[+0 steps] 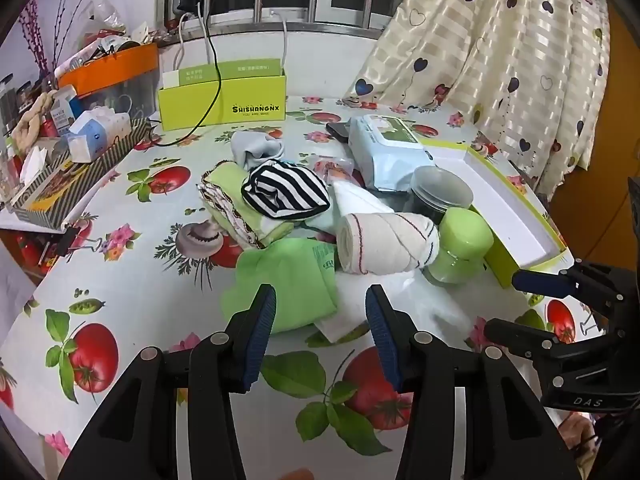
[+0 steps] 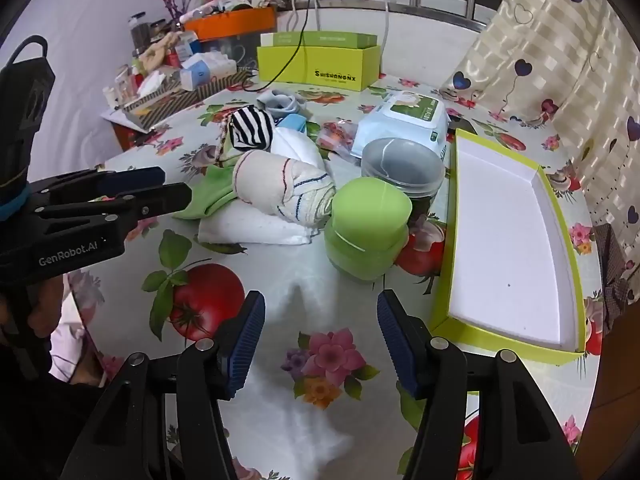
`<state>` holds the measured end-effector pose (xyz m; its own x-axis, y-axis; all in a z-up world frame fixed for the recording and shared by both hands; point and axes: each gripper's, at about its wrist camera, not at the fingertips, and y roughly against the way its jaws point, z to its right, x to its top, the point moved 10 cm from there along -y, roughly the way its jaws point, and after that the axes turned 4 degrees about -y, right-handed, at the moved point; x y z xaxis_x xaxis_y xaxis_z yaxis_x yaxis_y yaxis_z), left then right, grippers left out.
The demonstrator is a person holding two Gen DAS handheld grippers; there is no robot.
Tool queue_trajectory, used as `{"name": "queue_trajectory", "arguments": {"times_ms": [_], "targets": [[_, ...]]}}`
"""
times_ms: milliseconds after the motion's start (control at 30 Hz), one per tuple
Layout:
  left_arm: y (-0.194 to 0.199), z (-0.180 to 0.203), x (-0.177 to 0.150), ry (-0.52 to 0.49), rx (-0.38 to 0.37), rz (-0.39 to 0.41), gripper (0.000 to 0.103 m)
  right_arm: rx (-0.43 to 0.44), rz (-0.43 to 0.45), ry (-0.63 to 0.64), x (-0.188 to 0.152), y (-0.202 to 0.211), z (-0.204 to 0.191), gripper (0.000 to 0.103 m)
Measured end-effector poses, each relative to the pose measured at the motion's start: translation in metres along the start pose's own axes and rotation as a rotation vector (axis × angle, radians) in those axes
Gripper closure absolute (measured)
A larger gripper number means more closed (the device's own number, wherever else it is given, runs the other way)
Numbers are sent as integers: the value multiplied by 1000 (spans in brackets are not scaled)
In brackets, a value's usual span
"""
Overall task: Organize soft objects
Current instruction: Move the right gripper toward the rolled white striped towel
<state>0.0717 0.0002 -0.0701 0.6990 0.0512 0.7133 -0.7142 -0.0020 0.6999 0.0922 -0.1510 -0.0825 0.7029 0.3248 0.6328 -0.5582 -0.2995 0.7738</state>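
Left gripper point(image 1: 321, 334): jaws apart, empty, nosing at the green cloth point(image 1: 286, 284) (nearest soft piece).
Right gripper point(image 2: 320, 346): spread, empty, beside the tray point(image 2: 516, 346).

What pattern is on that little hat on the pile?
The hat has black and white stripes, clearest in the left wrist view.

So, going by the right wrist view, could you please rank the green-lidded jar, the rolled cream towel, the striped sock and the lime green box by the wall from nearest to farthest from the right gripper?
From the right gripper:
1. Green-lidded jar, just ahead, slightly right.
2. Rolled cream towel, ahead left, beside the jar.
3. Striped sock, further back on the left.
4. Lime green box, at the table's far edge by the wall.
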Motion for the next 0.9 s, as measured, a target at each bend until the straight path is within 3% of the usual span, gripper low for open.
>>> {"name": "queue_trajectory", "arguments": {"times_ms": [300,467,900], "targets": [[-5,1,-5,4,21,2,55,4,5,2,2,1,-5,42],[-4,-8,-11,52,-31,-10,55,9,13,16,5,2,-11,41],[3,-10,-7,25,9,-14,55,17,22,36,10,2,-20,40]]}}
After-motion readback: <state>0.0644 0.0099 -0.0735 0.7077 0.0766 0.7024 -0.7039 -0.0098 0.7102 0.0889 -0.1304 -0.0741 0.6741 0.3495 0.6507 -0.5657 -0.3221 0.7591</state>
